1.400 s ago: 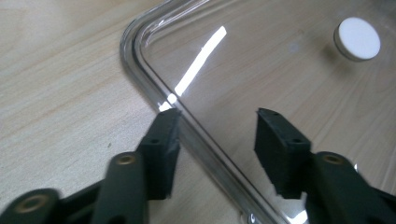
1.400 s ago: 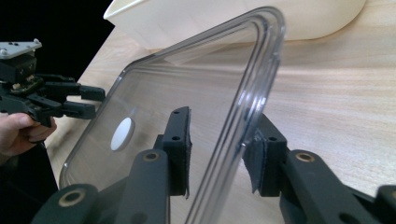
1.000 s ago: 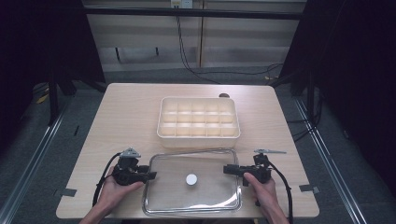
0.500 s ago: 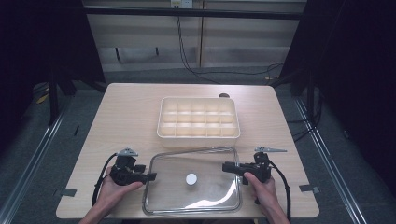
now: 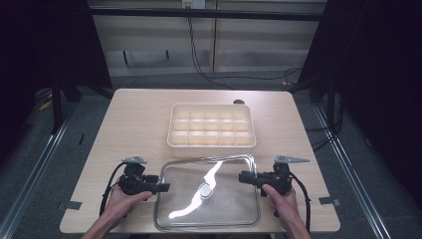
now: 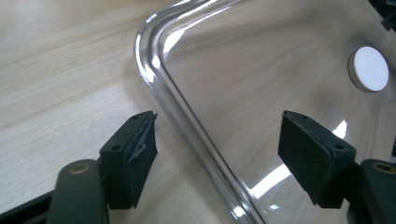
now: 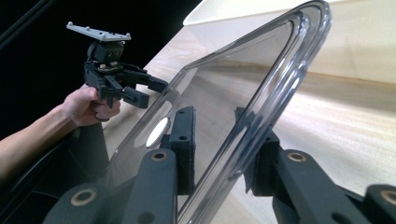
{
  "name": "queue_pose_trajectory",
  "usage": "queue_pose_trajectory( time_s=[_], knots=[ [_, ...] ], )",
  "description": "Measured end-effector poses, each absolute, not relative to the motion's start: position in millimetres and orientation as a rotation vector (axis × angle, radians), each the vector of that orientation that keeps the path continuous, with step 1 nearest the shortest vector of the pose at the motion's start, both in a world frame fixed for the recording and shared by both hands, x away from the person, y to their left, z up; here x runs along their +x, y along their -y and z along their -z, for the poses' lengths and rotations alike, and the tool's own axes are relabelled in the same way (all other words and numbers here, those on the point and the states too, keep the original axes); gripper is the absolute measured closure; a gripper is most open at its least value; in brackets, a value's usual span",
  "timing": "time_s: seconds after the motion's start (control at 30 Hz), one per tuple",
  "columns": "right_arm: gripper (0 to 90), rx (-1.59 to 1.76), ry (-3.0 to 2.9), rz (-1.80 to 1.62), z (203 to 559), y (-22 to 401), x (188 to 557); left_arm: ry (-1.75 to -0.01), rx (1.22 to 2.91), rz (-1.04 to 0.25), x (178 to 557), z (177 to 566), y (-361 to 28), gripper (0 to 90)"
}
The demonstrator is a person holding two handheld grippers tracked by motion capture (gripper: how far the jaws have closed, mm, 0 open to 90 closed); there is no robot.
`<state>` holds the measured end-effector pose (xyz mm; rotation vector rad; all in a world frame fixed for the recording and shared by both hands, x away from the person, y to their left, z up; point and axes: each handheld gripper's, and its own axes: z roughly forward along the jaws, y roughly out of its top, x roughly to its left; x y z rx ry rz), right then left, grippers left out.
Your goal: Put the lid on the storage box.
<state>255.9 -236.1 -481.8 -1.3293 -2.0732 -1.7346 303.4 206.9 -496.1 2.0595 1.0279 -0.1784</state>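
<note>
1. Your right gripper (image 5: 247,176) has its jaws straddling the right edge of the clear lid (image 5: 209,191). In the right gripper view the rim passes between the two pads (image 7: 184,140), which look closed or nearly closed on it, so count this side as taken.
2. Your left gripper (image 5: 161,187) is at the lid's left edge with its jaws wide apart. In the left gripper view the rim (image 6: 187,116) runs through the gap with neither pad touching, so this grasp has not yet been made.
3. The lid sits at the near edge of the table (image 5: 129,124), between your two hands, its white knob (image 5: 204,189) near its middle. In the right gripper view its right side looks raised off the wood.
4. The cream compartment tray (image 5: 212,125) stands just beyond the lid, toward the table's middle, uncovered and seemingly empty.
5. Judged from this, you are early on: one side held, the other only lined up. Left to do: close the left jaws, lift, carry the lid to the tray and seat it.
</note>
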Motion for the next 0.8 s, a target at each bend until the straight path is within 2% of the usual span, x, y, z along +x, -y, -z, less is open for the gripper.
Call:
queue_pose_trajectory(
  time_s=[0.07,0.13,0.3,0.5,0.8],
  knots=[
    [69.5,-1.314,2.085,1.748,480.1,235.6,255.1,-1.025,2.071,0.184,303.7,495.4,-204.8,28.6],
    [69.4,-1.321,2.089,1.739,478.9,235.8,254.9,-1.004,2.1,0.126,301.7,494.8,-202.8,36.0],
    [67.8,-1.379,2.079,1.706,480.6,238.4,256.4,-1.011,2.092,0.166,303.8,495.0,-204.9,43.8],
    [65.5,-1.449,2.087,1.677,481.5,240.2,259.0,-1.0,2.065,0.149,303.6,491.8,-207.1,50.9],
    [58.8,-1.544,2.129,1.599,481.8,236.4,260.1,-0.976,2.055,0.109,302.6,486.3,-208.8,55.4]
  ],
)
